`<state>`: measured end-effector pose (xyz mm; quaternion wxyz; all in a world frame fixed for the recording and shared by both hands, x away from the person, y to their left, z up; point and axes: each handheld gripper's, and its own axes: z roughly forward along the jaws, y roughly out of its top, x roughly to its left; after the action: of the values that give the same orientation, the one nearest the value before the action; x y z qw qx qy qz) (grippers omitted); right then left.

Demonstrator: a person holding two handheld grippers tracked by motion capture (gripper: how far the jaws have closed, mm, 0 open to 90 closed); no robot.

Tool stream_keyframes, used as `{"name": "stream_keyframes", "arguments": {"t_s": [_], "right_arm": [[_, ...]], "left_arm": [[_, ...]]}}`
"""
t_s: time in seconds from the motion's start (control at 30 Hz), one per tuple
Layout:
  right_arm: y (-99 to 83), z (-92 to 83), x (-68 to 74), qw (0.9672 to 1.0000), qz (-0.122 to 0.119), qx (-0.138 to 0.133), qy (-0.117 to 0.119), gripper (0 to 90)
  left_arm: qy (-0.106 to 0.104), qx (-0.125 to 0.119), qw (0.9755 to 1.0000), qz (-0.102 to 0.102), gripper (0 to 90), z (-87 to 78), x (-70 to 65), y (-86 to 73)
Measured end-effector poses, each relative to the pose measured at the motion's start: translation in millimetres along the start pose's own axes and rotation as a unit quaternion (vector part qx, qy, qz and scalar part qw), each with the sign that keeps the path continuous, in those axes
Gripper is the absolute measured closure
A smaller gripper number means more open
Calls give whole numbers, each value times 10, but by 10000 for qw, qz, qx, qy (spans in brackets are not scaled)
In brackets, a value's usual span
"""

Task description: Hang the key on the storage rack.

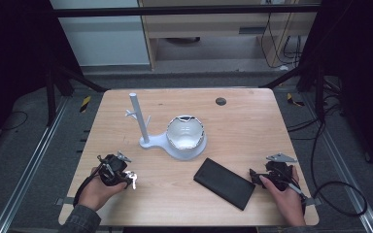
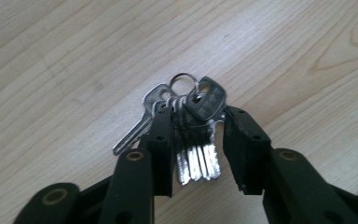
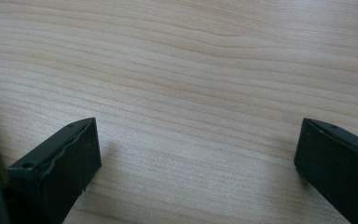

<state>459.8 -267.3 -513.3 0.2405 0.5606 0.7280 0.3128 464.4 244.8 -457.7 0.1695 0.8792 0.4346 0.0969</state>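
text: none legible | labels: none | numbers: none

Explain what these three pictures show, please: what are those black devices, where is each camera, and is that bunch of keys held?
A person works at a wooden table with a hand-held gripper in each hand. The high view looks down from above; the other two cameras ride on the grippers. On the table stand a white hook stand with a white bowl, and a black phone lies flat. The left hand-held gripper straddles the bunch of keys: one jaw touches, the other stands apart, so no grip yet. The right hand-held gripper is open over bare wood.
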Motion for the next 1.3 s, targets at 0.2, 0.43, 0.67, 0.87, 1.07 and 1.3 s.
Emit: {"name": "stream_keyframes", "arguments": {"t_s": [0.2, 0.43, 0.67, 0.87, 1.07, 1.3], "right_arm": [[0, 0, -1, 10000, -29, -5, 6, 6], [0, 0, 1, 10000, -35, -5, 24, 6], [0, 0, 2, 10000, -45, -8, 28, 7], [0, 0, 5, 10000, -43, -5, 39, 7], [1, -4, 11, 10000, -25, -4, 67, 8], [1, -4, 11, 10000, -42, -6, 82, 7]], "left_arm": [[-38, -9, 9999, -132, 496, 37, -28, 66], [74, 106, 9998, -152, 456, 108, -12, 75], [195, 170, 9997, 18, 530, 117, 23, 60], [256, 167, 9994, 139, 671, 106, 14, 52], [166, 37, 9997, 180, 760, 53, 7, 47], [179, 118, 9990, 389, 838, 36, -53, 40]]}}
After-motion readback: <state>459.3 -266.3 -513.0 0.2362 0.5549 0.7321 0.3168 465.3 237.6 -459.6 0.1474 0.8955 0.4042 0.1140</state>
